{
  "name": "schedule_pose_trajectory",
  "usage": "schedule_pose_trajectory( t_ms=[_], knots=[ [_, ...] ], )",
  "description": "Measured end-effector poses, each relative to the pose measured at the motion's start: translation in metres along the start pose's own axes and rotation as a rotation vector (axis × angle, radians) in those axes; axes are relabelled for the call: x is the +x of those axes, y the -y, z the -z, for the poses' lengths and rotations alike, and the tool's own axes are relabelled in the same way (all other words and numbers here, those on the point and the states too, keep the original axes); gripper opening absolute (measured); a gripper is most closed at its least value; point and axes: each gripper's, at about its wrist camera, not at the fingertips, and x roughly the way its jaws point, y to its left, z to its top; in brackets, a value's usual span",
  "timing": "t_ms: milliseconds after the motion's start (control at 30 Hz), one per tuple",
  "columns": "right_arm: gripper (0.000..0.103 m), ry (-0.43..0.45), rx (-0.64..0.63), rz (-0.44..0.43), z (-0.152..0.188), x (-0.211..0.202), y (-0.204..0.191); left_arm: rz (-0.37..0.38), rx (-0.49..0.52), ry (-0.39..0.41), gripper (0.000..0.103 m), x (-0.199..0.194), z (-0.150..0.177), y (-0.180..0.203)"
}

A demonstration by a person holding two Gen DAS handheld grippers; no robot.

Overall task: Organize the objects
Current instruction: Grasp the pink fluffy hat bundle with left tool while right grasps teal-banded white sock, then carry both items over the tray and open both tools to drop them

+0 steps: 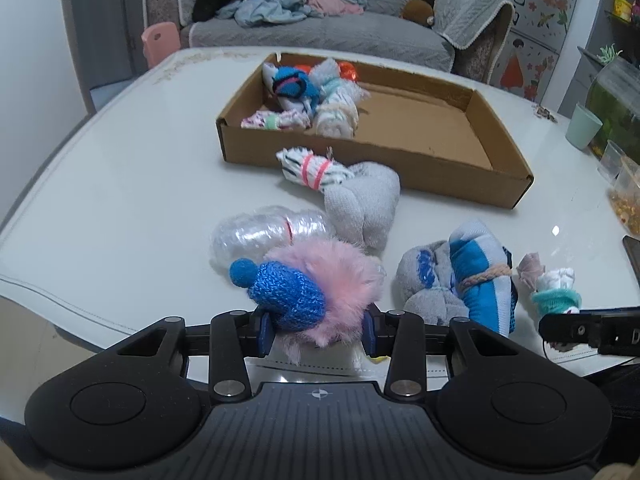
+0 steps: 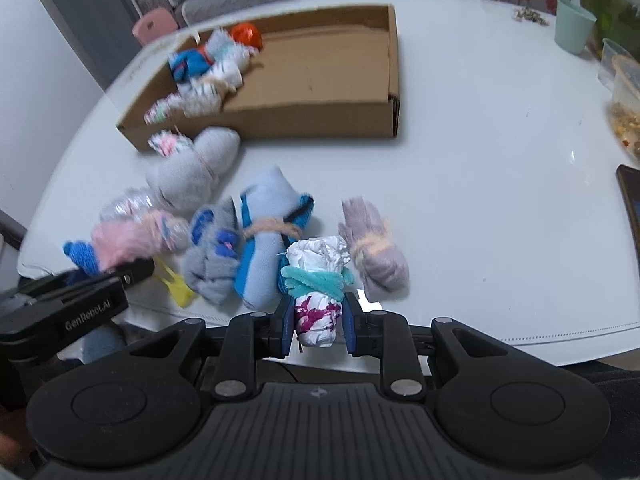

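My left gripper is shut on a pink furry pompom with a blue knit hat at the table's near edge. My right gripper is shut on a white-and-magenta roll with a teal band. A cardboard box at the table's middle holds several bundled socks in its left end. Loose bundles lie in front of the box: a striped roll, a grey sock, a clear plastic bundle, a blue-and-grey sock bundle and a lilac roll.
A mint cup, plastic containers and a dark phone stand along the table's right side. A yellow clip lies near the front edge. A grey sofa with clothes is behind the table.
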Motion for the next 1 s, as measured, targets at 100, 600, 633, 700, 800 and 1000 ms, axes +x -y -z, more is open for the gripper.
schedule_pose_trajectory(
  t_ms=[100, 600, 633, 700, 800, 1000],
  knots=[
    [0.022, 0.016, 0.006, -0.006, -0.004, 0.001, 0.001, -0.002, -0.022, 0.026, 0.046, -0.007, -0.004, -0.004],
    [0.022, 0.28, -0.06, -0.078, -0.112, -0.053, 0.018, 0.137, 0.105, 0.138, 0.045, -0.047, -0.137, -0.003],
    [0.022, 0.291, -0.068, -0.078, -0.121, -0.054, 0.019, 0.139, 0.119, 0.137, 0.045, -0.042, -0.147, 0.0],
    [0.022, 0.315, -0.083, -0.091, -0.14, -0.05, 0.018, 0.158, 0.16, 0.138, 0.045, -0.033, -0.167, 0.007],
    [0.022, 0.347, -0.128, -0.123, -0.169, -0.042, 0.017, 0.205, 0.237, 0.141, 0.045, -0.014, -0.198, 0.022],
    [0.022, 0.352, -0.268, -0.232, -0.214, -0.005, 0.017, 0.299, 0.476, 0.132, 0.046, 0.037, -0.234, 0.053]
  ],
)
